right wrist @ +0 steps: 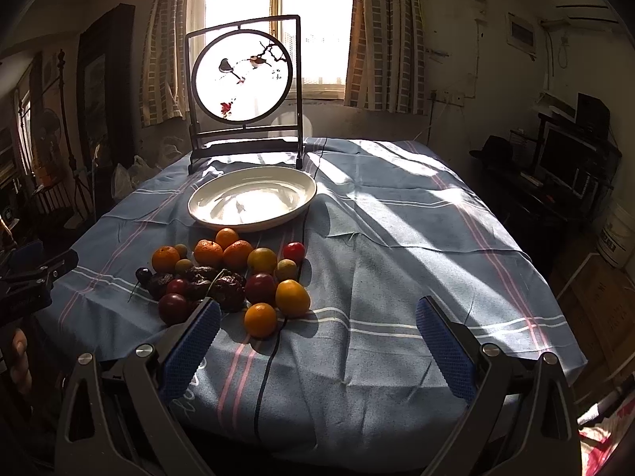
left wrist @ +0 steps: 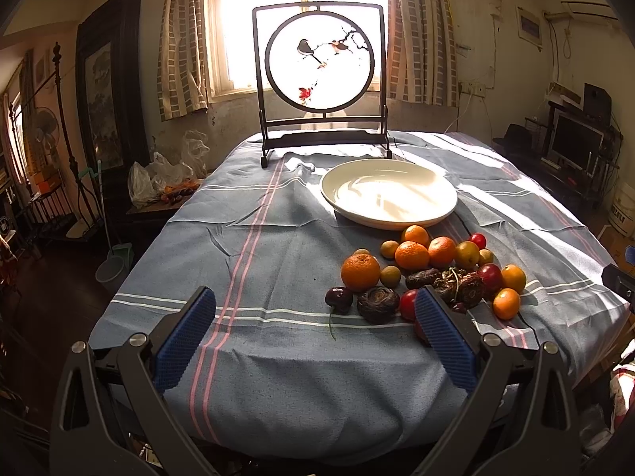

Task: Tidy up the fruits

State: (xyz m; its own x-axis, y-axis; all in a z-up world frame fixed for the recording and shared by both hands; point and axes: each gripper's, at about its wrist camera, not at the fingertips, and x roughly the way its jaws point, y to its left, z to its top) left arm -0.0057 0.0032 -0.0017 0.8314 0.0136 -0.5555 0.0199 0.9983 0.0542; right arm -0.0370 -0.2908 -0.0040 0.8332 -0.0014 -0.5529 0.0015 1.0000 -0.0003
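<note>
A pile of fruit lies on the blue striped tablecloth (left wrist: 258, 261): several mandarins (left wrist: 360, 272) (right wrist: 260, 319), red plums (left wrist: 490, 275) (right wrist: 260, 288), small yellow-green fruits (left wrist: 390, 276), a dark cherry (left wrist: 338, 300) and dark wrinkled fruits (left wrist: 378, 304) (right wrist: 228, 291). A white empty plate (left wrist: 389, 192) (right wrist: 254, 198) stands behind the pile. My left gripper (left wrist: 315, 319) is open and empty at the table's near edge, left of the pile. My right gripper (right wrist: 317, 327) is open and empty, right of the pile. The left gripper shows in the right wrist view (right wrist: 35, 277).
A framed round bird screen (left wrist: 319, 75) (right wrist: 244, 79) stands at the table's far edge before a bright window. Plastic bags (left wrist: 158, 178) lie on a side stand at the left. A black cable (right wrist: 270, 357) runs over the cloth. Shelves with a monitor (left wrist: 571, 142) stand right.
</note>
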